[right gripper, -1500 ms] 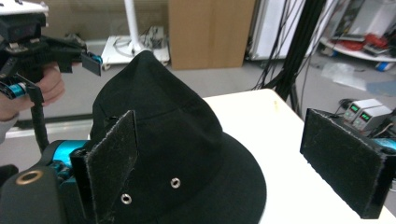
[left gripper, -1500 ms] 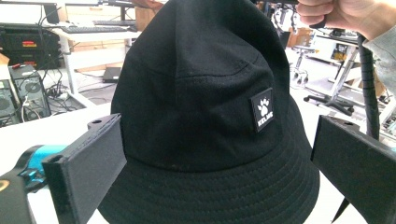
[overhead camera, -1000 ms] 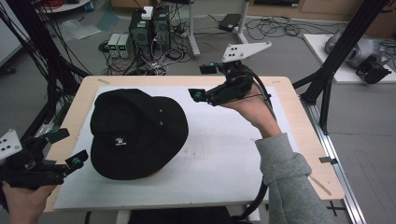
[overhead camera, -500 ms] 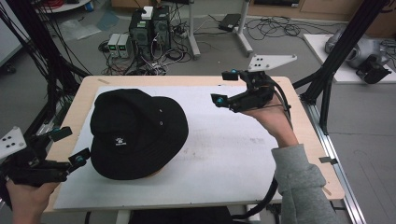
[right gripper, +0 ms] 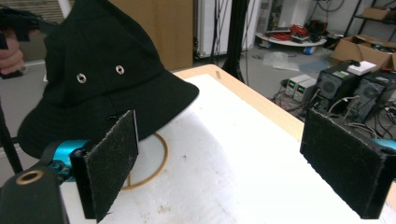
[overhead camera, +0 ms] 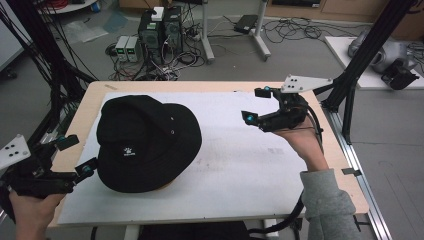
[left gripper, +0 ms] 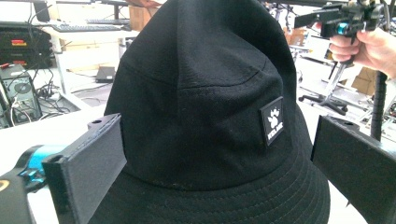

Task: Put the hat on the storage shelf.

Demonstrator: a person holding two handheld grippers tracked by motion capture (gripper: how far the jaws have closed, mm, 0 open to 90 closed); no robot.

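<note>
Since a second ago the right tongs (overhead camera: 256, 104) are pulling back from the black bucket hat (overhead camera: 145, 142) toward the far right part of the desk (overhead camera: 240, 165), and they are now sitting well apart from the hat, released, with jaws spread wide over the bare white desk top. The left tongs (overhead camera: 75, 154) are staying at the near left desk edge, also released, with the hat's brim lying just ahead of them and between the lines of their jaws in the left gripper view, though contact cannot be told. The hat is resting on a ring-shaped stand (right gripper: 148, 161) showing under its brim. A small woven patch (left gripper: 272, 120) on the crown, facing the left tongs, is showing a white paw print above lettering too blurred to read.
</note>
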